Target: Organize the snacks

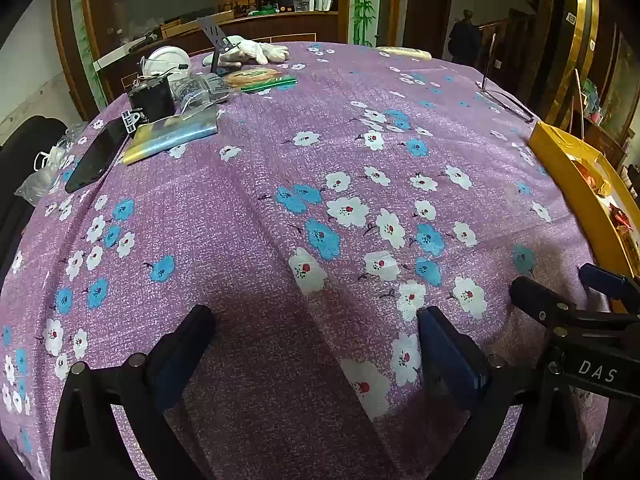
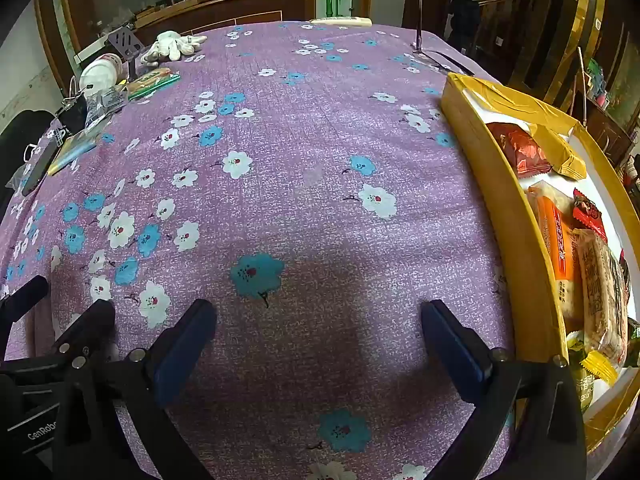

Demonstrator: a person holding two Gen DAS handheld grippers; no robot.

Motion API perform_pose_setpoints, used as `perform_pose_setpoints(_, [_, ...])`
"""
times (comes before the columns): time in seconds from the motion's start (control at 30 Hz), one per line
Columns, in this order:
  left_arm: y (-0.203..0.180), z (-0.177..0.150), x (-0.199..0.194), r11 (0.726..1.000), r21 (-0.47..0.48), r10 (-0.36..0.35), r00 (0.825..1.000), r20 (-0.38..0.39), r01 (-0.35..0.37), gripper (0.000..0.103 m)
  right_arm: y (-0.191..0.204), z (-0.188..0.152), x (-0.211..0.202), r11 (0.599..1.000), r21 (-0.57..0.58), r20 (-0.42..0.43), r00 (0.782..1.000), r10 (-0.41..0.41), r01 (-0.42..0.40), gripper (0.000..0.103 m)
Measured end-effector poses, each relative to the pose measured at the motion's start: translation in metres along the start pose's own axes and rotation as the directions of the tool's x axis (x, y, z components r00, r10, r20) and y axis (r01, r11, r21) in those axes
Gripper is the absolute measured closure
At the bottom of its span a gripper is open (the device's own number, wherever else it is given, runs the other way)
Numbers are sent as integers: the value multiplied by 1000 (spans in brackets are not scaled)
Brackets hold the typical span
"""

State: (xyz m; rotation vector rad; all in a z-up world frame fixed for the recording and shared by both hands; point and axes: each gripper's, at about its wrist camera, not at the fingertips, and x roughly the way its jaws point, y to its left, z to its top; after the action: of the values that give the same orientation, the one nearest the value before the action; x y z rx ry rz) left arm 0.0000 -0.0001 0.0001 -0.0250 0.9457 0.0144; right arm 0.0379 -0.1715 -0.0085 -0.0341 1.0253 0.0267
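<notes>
I held both tools over the flowered desk (image 2: 304, 128), angled steeply down at the cloth. My left tool (image 1: 316, 328) stood wide apart with nothing between its fingers, and my right tool (image 2: 318, 320) was just as wide and empty.

The snacks sat in the yellow box (image 2: 516, 216) at the right edge of the desk, close beside my right tool. Inside I could see a red-brown packet (image 2: 524, 152) at the far end, then an orange packet (image 2: 558, 240) and a pale rice-cracker packet (image 2: 600, 300) nearer me.

I judged these wrappers light, crinkly and slippery, with brittle contents that a hard squeeze might crush. The safest hold looked to be across the short width of a packet, near its middle, with gentle pressure. Packed tightly along the box wall, they might need lifting from an exposed end. The clutter at the far left, a phone (image 1: 96, 160) and white gloves (image 1: 256, 50), lay well apart.
</notes>
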Motion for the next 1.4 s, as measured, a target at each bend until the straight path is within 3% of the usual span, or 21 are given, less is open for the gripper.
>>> perform_pose_setpoints(0.23, [1,2,2,1000,0,-4,1000,6,4,0,0,0,0,1000,-16,12,1000,11,-11,1])
perform_pose_setpoints(0.33, [-1,1,-1,1000,0,-4,1000,0,4,0,-3,-2,1,998,-50,68,997,42,-39,0])
perform_pose_setpoints(0.47, [-2,3,-1,1000,1,-4,1000,8,4,0,3,0,1,998,-61,80,996,27,-22,0])
perform_pose_setpoints(1.4, [-2,3,0,1000,1,-4,1000,7,4,0,0,0,2,998,-54,74,997,36,-32,0])
